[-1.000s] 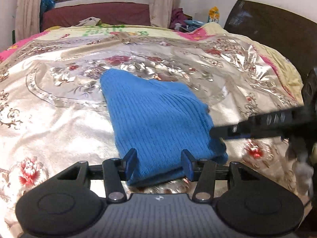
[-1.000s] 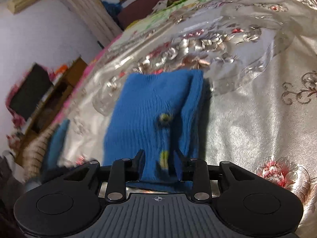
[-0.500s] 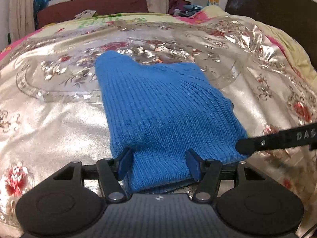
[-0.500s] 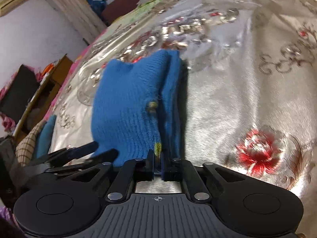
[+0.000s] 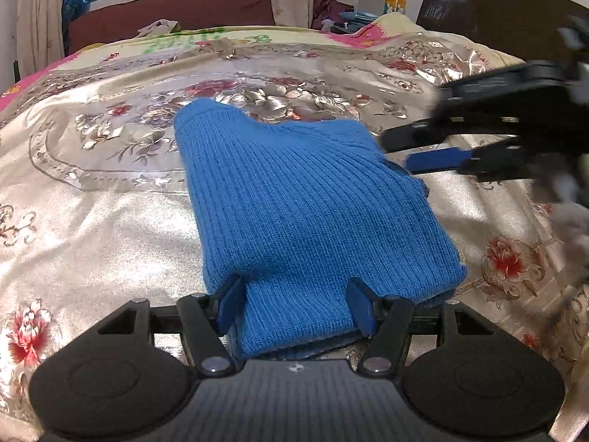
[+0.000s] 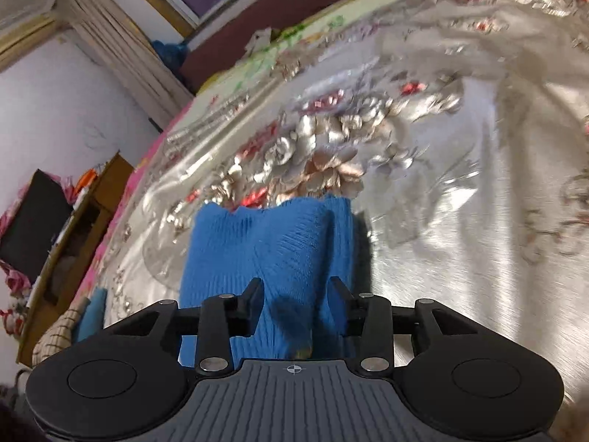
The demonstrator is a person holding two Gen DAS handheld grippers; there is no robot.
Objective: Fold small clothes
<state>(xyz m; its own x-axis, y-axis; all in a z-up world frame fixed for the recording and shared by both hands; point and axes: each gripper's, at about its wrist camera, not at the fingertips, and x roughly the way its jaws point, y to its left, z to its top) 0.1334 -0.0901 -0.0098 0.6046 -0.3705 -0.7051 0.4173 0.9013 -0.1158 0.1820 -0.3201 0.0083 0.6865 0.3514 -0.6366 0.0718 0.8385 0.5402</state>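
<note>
Fingers of the left gripper [image 5: 296, 307] stand wide apart, straddling the near edge of a folded blue knit sweater [image 5: 305, 206] on a floral satin bedspread [image 5: 92, 228]. Only this view shows the right gripper [image 5: 395, 149] beyond, at the sweater's right edge. The right wrist view shows its fingers [image 6: 252, 296] parted, gripping nothing, over the knit.

Ribbed matt blue knit sweater [image 5: 309, 206], glossy satin floral bedspread [image 5: 92, 221], dark polished wood headboard [image 5: 497, 7]
</note>
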